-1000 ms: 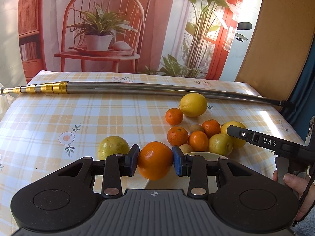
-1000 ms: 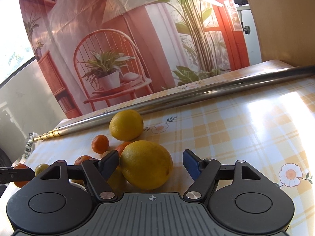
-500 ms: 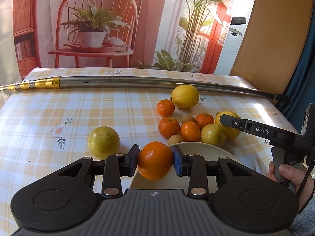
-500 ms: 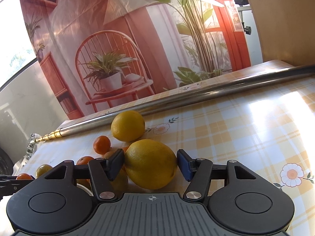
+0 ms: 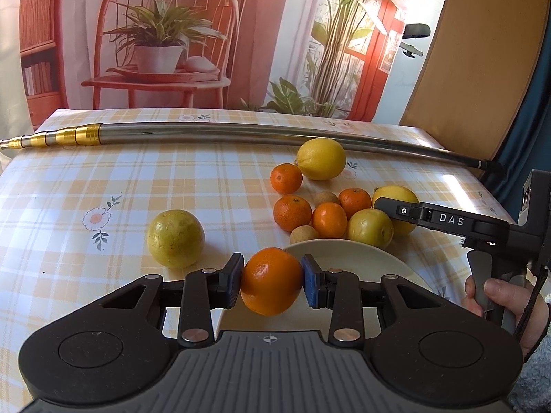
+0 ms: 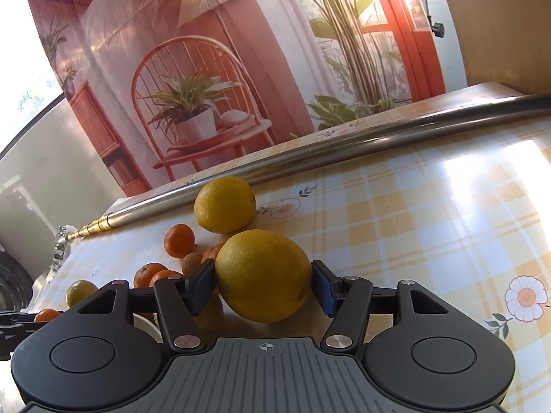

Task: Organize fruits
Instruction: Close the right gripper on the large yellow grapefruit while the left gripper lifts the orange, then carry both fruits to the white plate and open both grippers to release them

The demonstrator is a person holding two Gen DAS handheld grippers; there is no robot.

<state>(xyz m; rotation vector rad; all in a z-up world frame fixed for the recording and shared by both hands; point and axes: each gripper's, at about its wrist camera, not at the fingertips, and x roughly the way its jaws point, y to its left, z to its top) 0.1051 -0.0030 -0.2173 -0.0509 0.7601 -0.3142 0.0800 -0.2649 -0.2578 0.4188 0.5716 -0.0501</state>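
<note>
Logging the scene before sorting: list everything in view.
Large orange: 1, orange, in the left claw at the plate's left rim
Lemons: 2, yellow; one in the right claw, one by the pole
Yellow-green fruits: 2; one alone left of the plate, one behind it
Mandarins: 4, orange, clustered beyond the plate
Small brown fruits: 2, tan, among the mandarins
Plate: 1, cream
Pole: 1, silver, gold end, far side
Tablecloth: yellow check, flowers
Left claw, right claw: black, blue pads, both gripping fruit
Hand: 1, on the right claw's handle
</note>
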